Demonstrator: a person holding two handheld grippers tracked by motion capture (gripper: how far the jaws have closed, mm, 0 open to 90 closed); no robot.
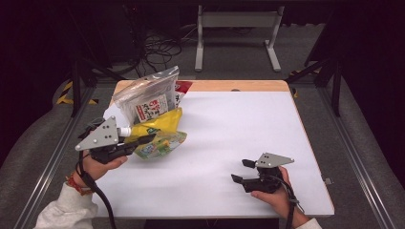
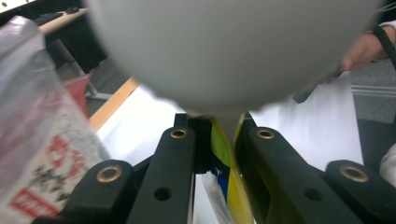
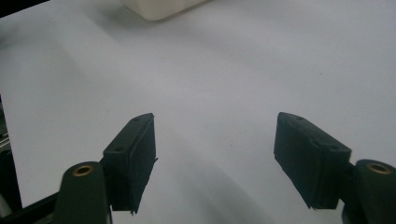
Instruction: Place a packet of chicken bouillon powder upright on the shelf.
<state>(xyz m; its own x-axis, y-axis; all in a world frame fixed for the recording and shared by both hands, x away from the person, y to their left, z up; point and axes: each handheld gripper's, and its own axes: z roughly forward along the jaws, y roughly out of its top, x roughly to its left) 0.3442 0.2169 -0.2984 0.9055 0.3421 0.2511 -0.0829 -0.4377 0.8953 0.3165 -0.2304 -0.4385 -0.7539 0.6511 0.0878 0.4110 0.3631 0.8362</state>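
Observation:
My left gripper [image 1: 143, 140] is shut on a yellow and green spout pouch [image 1: 161, 138], lifted a little off the left side of the white table [image 1: 239, 119]. In the left gripper view the jaws [image 2: 219, 126] pinch the pouch's yellow edge [image 2: 225, 158], under a big blurred white shape [image 2: 233, 46] close to the lens. A clear bag with a printed label [image 1: 145, 98] stands just behind the pouch. My right gripper [image 1: 241, 171] rests low near the table's front right. It is open, with nothing between its fingers [image 3: 215, 140].
A red packet [image 1: 184, 87] peeks out behind the clear bag [image 2: 37, 140]. A wooden strip [image 1: 229, 86] edges the table's far side. A pale object [image 3: 159, 7] lies at the top of the right gripper view. A metal stand [image 1: 236, 28] is on the floor beyond.

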